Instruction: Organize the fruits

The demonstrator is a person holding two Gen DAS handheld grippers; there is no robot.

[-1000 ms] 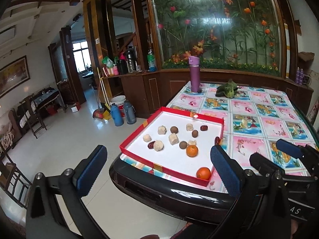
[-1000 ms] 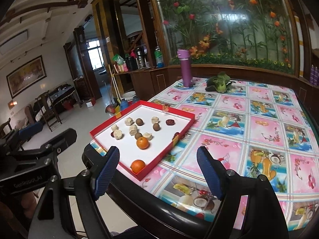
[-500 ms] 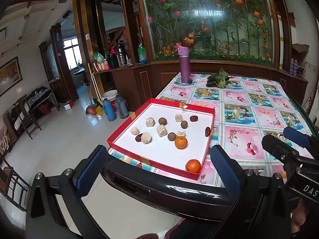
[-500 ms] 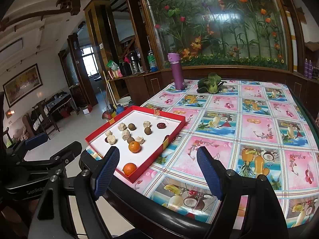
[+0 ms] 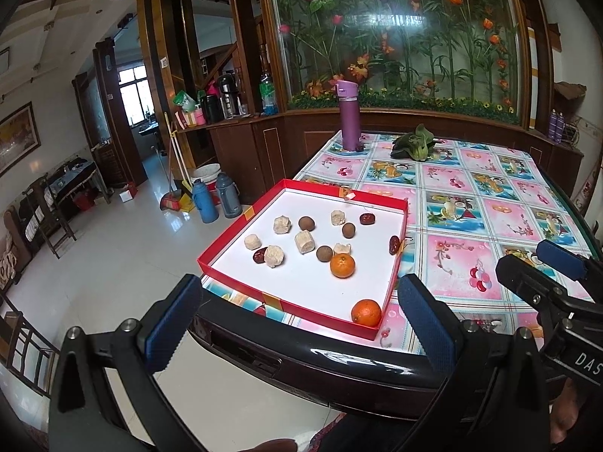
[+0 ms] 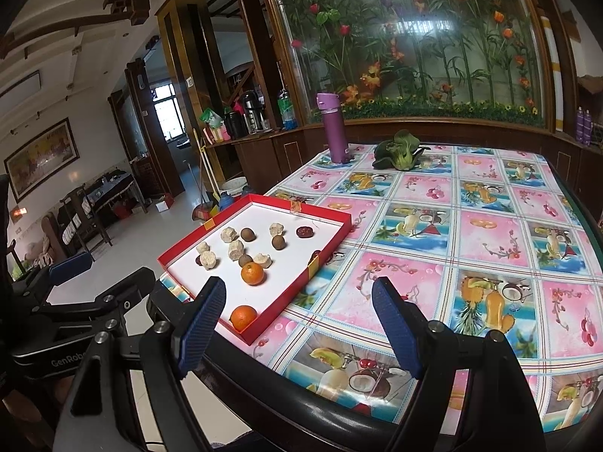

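Left tongs (image 5: 297, 324) spread, holding nothing, off the bench's (image 5: 490, 203) near edge. Red tray (image 5: 241, 222) at the near-left corner — two oranges (image 5: 342, 265), brown and pale pieces inside. Right tongs (image 6: 297, 327) spread, unloaded. Purple bottle (image 6: 335, 130), greens (image 6: 397, 150) along the far edge.

My left gripper (image 5: 297, 324) hung wide open short of the table edge (image 5: 339, 369). The red tray (image 5: 301, 303) lay at twelve o'clock, one orange (image 5: 366, 312) in its near corner, another (image 5: 342, 265) mid-tray. My right gripper (image 5: 542, 275) showed at three o'clock.
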